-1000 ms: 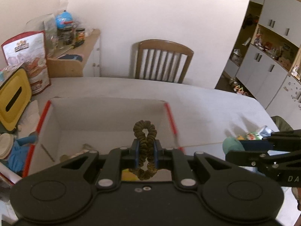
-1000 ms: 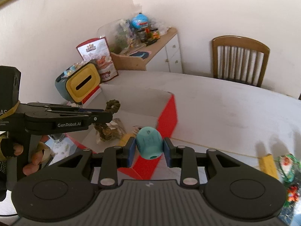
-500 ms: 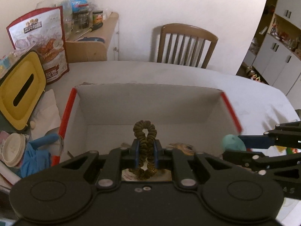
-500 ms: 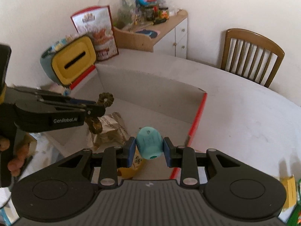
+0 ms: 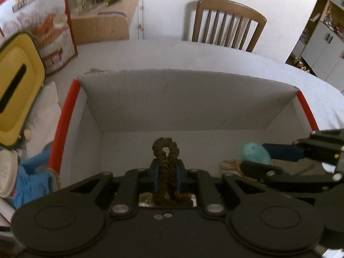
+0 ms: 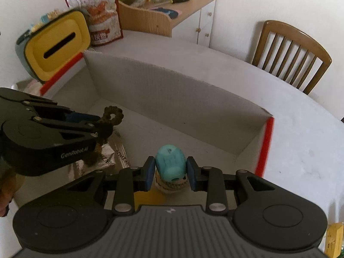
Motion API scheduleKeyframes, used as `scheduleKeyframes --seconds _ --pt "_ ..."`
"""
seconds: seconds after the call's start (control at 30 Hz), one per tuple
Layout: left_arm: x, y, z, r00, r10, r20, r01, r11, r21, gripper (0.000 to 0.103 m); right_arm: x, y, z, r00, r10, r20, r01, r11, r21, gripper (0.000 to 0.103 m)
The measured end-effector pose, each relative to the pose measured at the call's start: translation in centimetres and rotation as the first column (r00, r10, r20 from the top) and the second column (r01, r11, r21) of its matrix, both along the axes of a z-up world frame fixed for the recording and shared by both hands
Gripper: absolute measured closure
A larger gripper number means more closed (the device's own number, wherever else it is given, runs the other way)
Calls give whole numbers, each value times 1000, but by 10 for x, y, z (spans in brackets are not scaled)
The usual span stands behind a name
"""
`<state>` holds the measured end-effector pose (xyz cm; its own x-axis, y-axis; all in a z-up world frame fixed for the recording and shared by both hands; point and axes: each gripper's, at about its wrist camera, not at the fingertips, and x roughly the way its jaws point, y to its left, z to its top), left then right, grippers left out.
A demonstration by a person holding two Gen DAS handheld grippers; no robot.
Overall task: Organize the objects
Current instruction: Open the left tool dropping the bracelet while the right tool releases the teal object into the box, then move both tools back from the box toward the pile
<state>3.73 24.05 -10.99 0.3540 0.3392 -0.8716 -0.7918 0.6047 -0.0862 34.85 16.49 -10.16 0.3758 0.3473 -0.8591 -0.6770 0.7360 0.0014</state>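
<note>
— What's each claw doing?

— My left claw (image 5: pixel 166 175) is clamped on a coiled brown hair tie (image 5: pixel 165 150); the right claw (image 6: pixel 171 172) is clamped on a teal ball (image 6: pixel 170 163). Both hang over the open white box (image 5: pixel 193 99) on the surface (image 6: pixel 290 129).

— What's inside?

— Hard to say. I see a crinkly packet (image 6: pixel 107 157), half hidden by the left claw, and something yellow (image 6: pixel 146 197) that is cut off.

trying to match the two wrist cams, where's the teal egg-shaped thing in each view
Left wrist: teal egg-shaped thing at right edge, clamped in the right gripper, over the box.
Right wrist: bottom centre, between that gripper's blue pads.
Shared landmark: wooden chair behind the table.
</note>
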Motion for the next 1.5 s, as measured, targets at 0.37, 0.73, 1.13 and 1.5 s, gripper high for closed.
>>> scheduleKeyframes --seconds 0.37,0.73,1.13,1.5 --pt "0 13 -12 999 -5 -44 2 996 -87 79 8 4 -8 998 5 -59 -7 1000 -21 72" --pt "-4 10 -3 999 33 -28 -36 996 -83 52 6 -14 8 997 5 -73 0 997 71 72" --pt "-15 -22 32 999 40 24 -40 999 -8 38 -27 -52 56 999 26 -34 -18 977 211 57" --pt "-26 -67 79 994 29 109 -41 993 107 21 -66 -88 98 1000 11 29 -19 955 297 47"
